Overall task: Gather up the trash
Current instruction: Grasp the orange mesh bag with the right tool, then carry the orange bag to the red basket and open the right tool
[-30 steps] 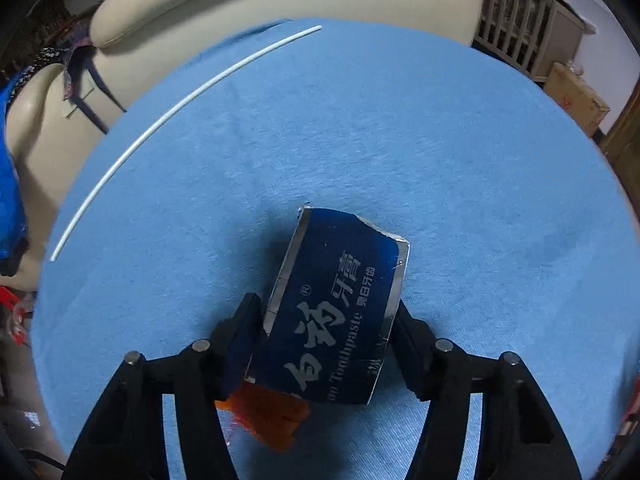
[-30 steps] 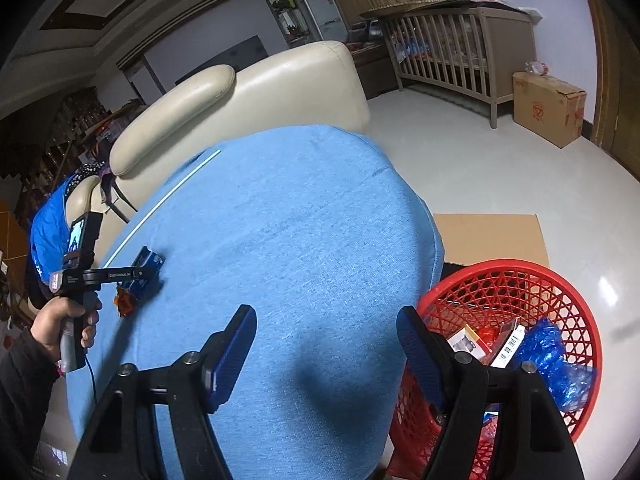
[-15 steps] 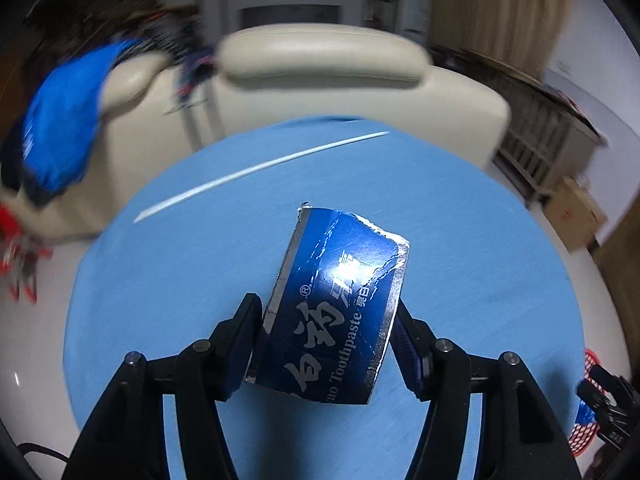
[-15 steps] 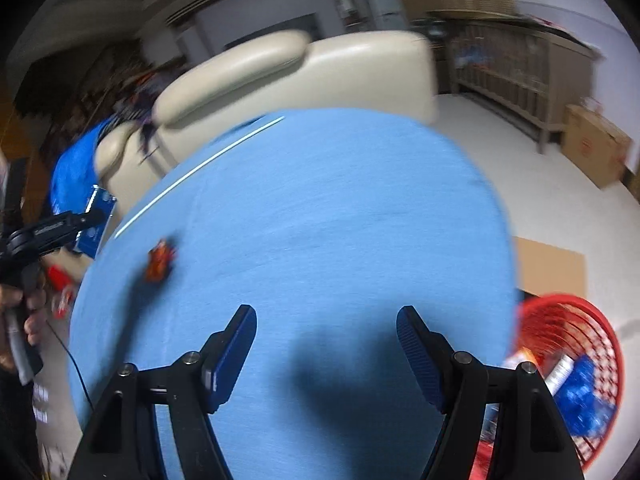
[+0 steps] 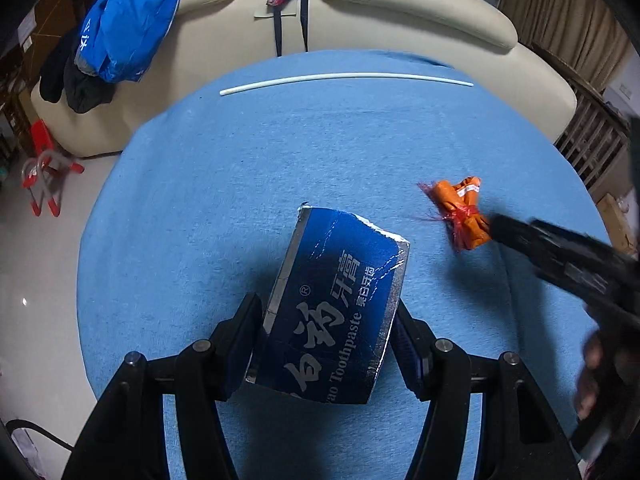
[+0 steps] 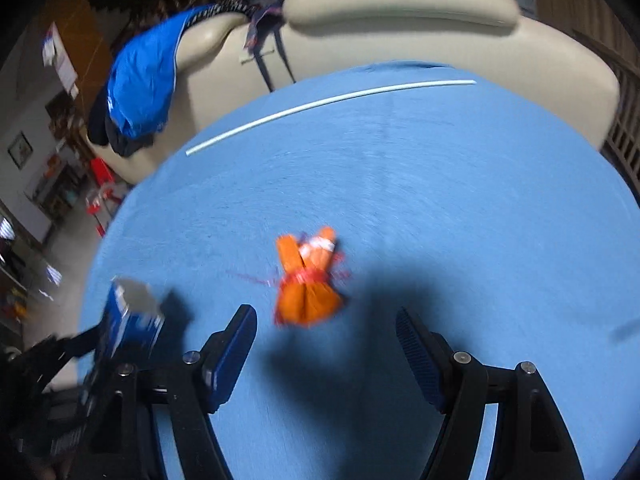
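A blue jacket [image 5: 120, 28] drapes the cream sofa [image 5: 400, 12]; possibly a red stool [image 5: 44, 168] beside it.

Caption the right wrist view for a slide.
Open right gripper nears orange wrapper bundle on blue tablecloth.

The left gripper [image 5: 326, 324] is clamped on the toothpaste box [image 5: 334, 300], which stands out forward between its jaws. The right gripper [image 6: 325, 330] has its jaws wide apart and holds nothing; the orange bundle [image 6: 306, 284] lies just ahead of its jaws, slightly toward the left jaw. The right hand [image 5: 592, 376] grips its handle.
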A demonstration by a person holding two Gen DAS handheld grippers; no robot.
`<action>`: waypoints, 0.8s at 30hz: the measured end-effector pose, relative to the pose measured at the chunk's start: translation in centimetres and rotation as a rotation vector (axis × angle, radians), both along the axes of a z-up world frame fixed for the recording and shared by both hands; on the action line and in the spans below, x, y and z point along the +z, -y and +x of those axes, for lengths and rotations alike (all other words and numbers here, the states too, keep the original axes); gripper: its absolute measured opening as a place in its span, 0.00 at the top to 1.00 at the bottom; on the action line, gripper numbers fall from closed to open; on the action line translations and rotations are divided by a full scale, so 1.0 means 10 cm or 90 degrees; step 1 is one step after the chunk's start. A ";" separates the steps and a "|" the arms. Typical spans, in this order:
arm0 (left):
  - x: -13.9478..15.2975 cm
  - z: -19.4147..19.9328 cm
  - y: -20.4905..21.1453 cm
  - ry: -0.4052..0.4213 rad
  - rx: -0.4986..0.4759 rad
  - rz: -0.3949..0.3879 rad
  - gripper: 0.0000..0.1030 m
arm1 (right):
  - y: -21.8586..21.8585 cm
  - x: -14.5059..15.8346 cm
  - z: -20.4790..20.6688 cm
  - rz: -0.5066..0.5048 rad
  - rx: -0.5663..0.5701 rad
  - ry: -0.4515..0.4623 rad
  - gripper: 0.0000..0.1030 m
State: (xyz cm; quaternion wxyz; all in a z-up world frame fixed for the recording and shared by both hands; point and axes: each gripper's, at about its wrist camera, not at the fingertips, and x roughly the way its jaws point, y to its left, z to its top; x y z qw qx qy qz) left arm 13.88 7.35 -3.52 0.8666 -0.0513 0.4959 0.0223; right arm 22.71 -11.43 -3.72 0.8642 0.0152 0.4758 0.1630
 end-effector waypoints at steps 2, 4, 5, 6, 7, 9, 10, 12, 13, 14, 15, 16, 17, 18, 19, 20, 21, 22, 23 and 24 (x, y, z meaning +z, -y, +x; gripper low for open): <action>-0.02 0.01 -0.02 0.001 0.010 0.000 0.38 | -0.14 -0.08 0.14 -0.021 0.004 -0.013 0.42; -0.05 0.03 -0.04 -0.005 0.016 -0.009 0.38 | -0.22 -0.17 0.22 -0.039 0.007 -0.031 0.54; -0.07 0.04 -0.05 -0.009 0.018 -0.012 0.38 | -0.26 -0.24 0.26 -0.054 0.010 -0.043 0.58; -0.05 0.02 -0.04 -0.011 0.018 -0.012 0.38 | -0.28 -0.27 0.27 -0.055 0.012 -0.051 0.63; -0.06 0.02 -0.03 -0.014 0.017 -0.011 0.38 | -0.28 -0.27 0.26 -0.060 0.011 -0.041 0.69; -0.06 0.02 0.01 -0.013 0.015 -0.008 0.38 | -0.24 -0.27 0.22 -0.062 0.010 -0.040 0.69; -0.06 0.02 0.02 -0.013 0.014 -0.009 0.38 | -0.18 -0.25 0.17 -0.061 0.004 -0.036 0.69; -0.06 0.04 0.07 -0.011 0.011 -0.010 0.38 | -0.03 -0.20 0.08 -0.058 -0.008 -0.029 0.69; -0.07 0.02 0.09 -0.011 0.009 -0.010 0.38 | 0.03 -0.17 0.04 -0.055 -0.012 -0.028 0.69; -0.06 0.00 0.14 -0.011 0.005 -0.010 0.38 | 0.13 -0.13 -0.03 -0.050 -0.020 -0.024 0.69; -0.06 0.00 0.17 -0.009 0.002 -0.008 0.38 | 0.18 -0.10 -0.08 -0.048 -0.026 -0.019 0.69; -0.05 0.00 0.20 -0.007 -0.001 -0.006 0.38 | 0.30 -0.06 -0.18 -0.044 -0.036 -0.015 0.69; -0.03 -0.02 0.23 -0.005 -0.005 -0.004 0.38 | 0.39 -0.03 -0.24 -0.037 -0.043 -0.014 0.69; -0.02 -0.04 0.28 -0.003 -0.009 -0.003 0.38 | 0.48 0.00 -0.32 -0.029 -0.050 -0.012 0.69; -0.01 -0.07 0.31 -0.001 -0.012 -0.003 0.38 | 0.57 0.03 -0.39 -0.025 -0.057 -0.008 0.69; 0.01 -0.10 0.39 0.001 -0.020 0.001 0.38 | 0.68 0.06 -0.49 -0.021 -0.065 -0.004 0.69; 0.02 -0.12 0.43 0.002 -0.025 0.002 0.38 | 0.75 0.08 -0.57 -0.015 -0.071 -0.001 0.69; 0.04 -0.14 0.49 0.004 -0.030 0.003 0.38 | 0.84 0.11 -0.65 -0.007 -0.080 0.002 0.69; 0.06 -0.16 0.55 0.006 -0.036 0.005 0.38 | 0.94 0.14 -0.75 -0.001 -0.089 0.006 0.69; 0.08 -0.19 0.64 0.008 -0.046 0.009 0.38 | 1.00 0.17 -0.82 0.004 -0.094 0.010 0.69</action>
